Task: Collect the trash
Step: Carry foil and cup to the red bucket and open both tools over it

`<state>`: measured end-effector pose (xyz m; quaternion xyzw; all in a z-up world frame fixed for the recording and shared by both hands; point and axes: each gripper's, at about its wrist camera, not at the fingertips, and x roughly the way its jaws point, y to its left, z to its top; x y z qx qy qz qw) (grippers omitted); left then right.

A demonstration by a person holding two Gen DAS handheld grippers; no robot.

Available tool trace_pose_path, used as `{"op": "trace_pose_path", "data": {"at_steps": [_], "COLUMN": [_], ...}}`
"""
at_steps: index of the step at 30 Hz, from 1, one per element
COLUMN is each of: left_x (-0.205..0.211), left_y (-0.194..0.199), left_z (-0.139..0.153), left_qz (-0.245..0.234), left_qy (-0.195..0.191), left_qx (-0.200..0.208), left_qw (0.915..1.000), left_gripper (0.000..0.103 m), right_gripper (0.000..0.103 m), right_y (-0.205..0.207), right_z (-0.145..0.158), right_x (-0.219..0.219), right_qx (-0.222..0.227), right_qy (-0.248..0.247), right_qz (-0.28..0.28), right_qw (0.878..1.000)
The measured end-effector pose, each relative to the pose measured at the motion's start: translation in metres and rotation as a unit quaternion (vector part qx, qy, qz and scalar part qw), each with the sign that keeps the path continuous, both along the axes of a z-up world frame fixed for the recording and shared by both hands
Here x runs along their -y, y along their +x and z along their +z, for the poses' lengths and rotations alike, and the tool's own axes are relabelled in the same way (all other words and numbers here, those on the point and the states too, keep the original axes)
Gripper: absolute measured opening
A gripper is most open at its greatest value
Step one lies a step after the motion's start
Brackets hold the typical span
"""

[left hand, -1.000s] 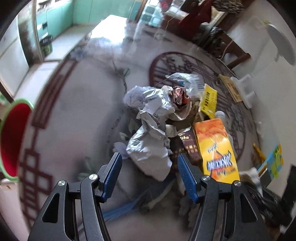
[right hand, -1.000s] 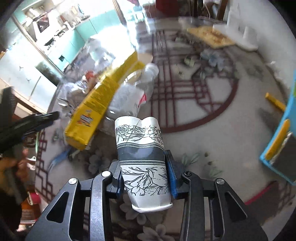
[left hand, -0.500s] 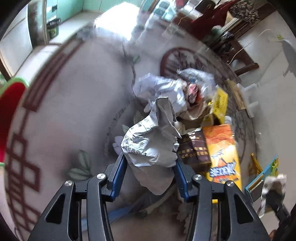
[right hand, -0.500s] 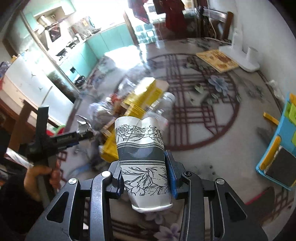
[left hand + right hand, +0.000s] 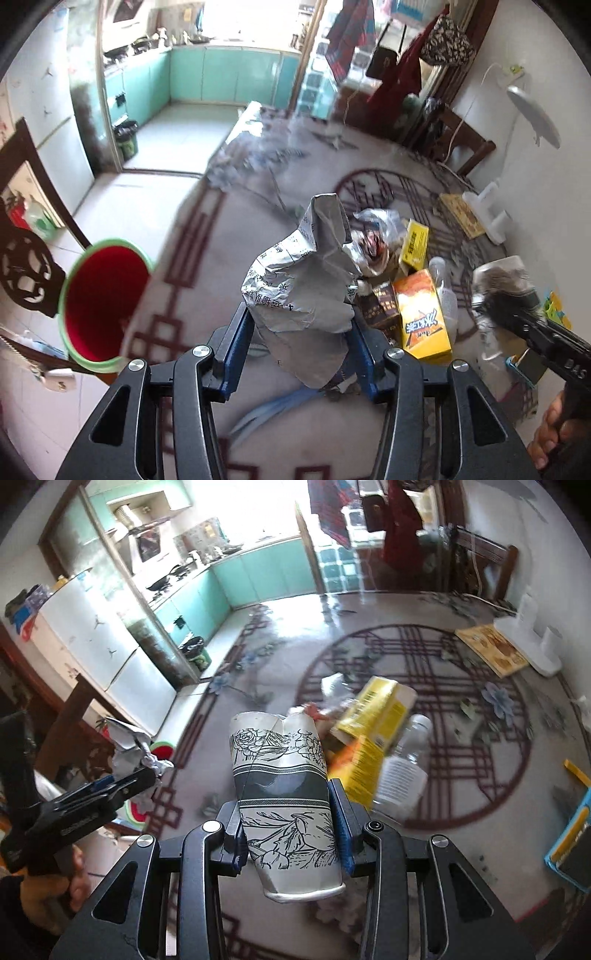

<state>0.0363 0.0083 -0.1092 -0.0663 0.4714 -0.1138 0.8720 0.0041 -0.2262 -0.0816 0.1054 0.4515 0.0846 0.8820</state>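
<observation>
My left gripper (image 5: 301,347) is shut on a crumpled sheet of printed grey paper (image 5: 306,280), held up off the floor. A red bin with a green rim (image 5: 101,302) stands to its left. My right gripper (image 5: 291,830) is shut on a squashed paper cup with black flower drawings (image 5: 284,794). The trash pile lies on the patterned floor: an orange box (image 5: 424,317), a yellow box (image 5: 373,709), a clear plastic bottle (image 5: 402,764) and a foil wrapper (image 5: 373,243). The left gripper with its paper (image 5: 129,746) shows at the left of the right wrist view.
A dark wooden chair (image 5: 26,266) stands behind the bin. A white fan base (image 5: 491,218) and a flat yellow mat (image 5: 491,650) lie near the right wall. A blue-edged object (image 5: 572,838) sits at the far right. Behind is a kitchen with teal cabinets (image 5: 221,74).
The left gripper closed on the crumpled paper and lifted it away from the pile. The right gripper, still holding the cup, rose and pulled back, so more of the room shows.
</observation>
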Motion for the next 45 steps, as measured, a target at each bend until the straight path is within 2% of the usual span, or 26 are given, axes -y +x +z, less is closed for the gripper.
{"op": "trace_pose_path", "data": {"at_steps": [7, 16, 45], "left_x": [-0.029, -0.045, -0.126], "left_y": [-0.005, -0.006, 0.029], "left_z": [0.027, 0.043, 0.029], "left_qz": [0.015, 0.016, 0.058], "left_qy": [0.001, 0.004, 0.012], "left_qx": [0.025, 0.040, 0.023], "left_qw": [0.9996, 0.9991, 0.9980], "left_gripper": [0.048, 0.048, 0.049], "right_gripper": [0.036, 0.036, 0.036], "right_y": [0.009, 0.015, 0.056], "right_z": [0.004, 0.006, 0.001], "right_x": [-0.027, -0.050, -0.131], "right_qx": [0.006, 0.010, -0.003], "right_qy": [0.002, 0.005, 0.003], "right_qz": [0.019, 0.031, 0.072], "right_qw": [1.000, 0.999, 0.997]}}
